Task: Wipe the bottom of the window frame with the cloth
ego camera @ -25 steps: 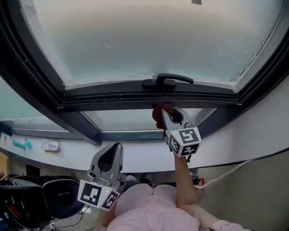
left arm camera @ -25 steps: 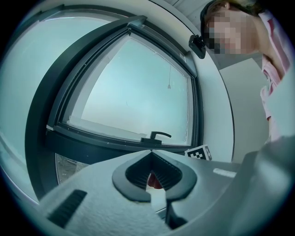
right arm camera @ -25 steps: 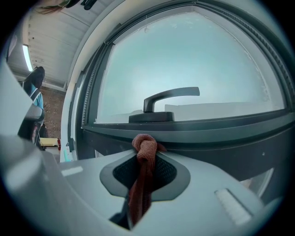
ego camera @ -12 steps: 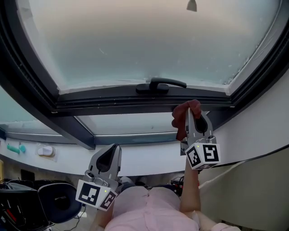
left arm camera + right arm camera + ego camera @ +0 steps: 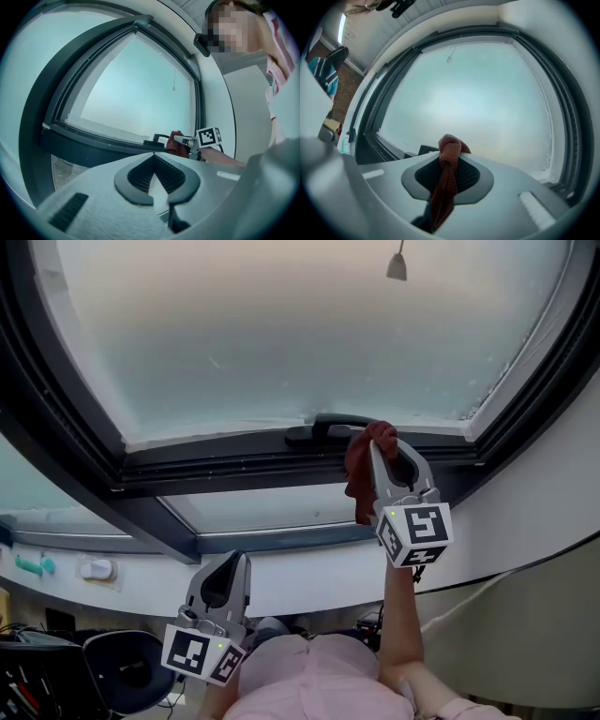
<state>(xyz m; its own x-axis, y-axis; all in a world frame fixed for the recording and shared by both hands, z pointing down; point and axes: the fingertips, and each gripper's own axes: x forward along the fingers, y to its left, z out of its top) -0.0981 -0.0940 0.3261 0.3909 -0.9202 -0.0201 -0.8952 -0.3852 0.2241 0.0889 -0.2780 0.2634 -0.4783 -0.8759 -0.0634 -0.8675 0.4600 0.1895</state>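
Between the closed jaws of the right gripper (image 5: pixel 384 451) sits the red cloth (image 5: pixel 359 474), up beside the handle (image 5: pixel 323 430) on the window frame (image 5: pixel 225 468) bottom. It may snag there and pull free (only a fold looks pinched). The left gripper (image 5: pixel 228 568) hangs low, jaws shut, empty.

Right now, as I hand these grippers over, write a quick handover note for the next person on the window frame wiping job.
Right gripper: shut on the red cloth, raised to the frame's bottom rail, just right of the handle. Contact with the rail cannot be confirmed.
Left gripper: shut, empty, held low, away from the frame.
Done: cloth gripped and at the frame. How much is wiped does not show.
Left: run the cloth along the whole bottom rail, probably working around the handle.
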